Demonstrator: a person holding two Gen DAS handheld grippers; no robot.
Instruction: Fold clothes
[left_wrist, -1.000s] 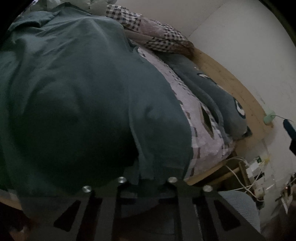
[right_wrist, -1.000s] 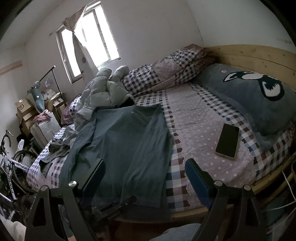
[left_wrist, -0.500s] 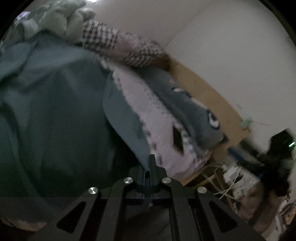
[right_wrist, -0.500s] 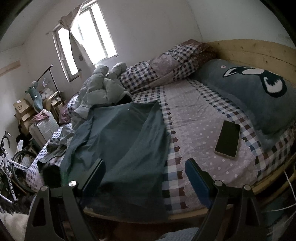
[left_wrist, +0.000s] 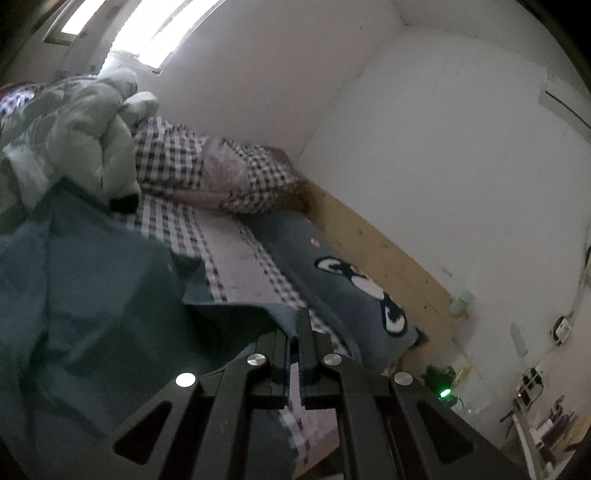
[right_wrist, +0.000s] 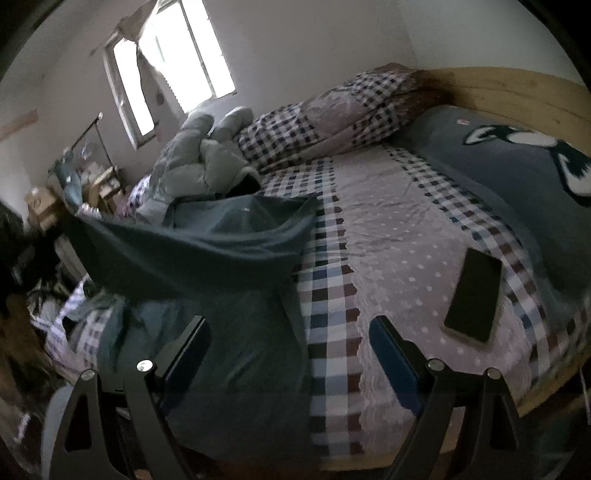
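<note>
One hem of the teal garment is pinched and lifted by the left gripper; the right gripper hangs spread, empty, over the bed's near edge. Next, probably, lay the fold flat.

text: none legible | labels: none | brands: none | numbers: none | signs: none

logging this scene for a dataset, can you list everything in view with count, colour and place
shirt: 1, dark teal, left part of bed, one edge lifted
puffer jacket: 1, pale grey-green, heaped behind shirt
checked quilt: 1, plaid, far end of bed
bedsheet: 1, lilac with checked bands, on bed
cartoon pillow: 1, grey-blue, along headboard
phone: 1, black, on sheet, right
headboard: 1, light wood
window: 1, bright, far wall
left claw: shut on shirt edge
right claw: open, blue pads, empty
</note>
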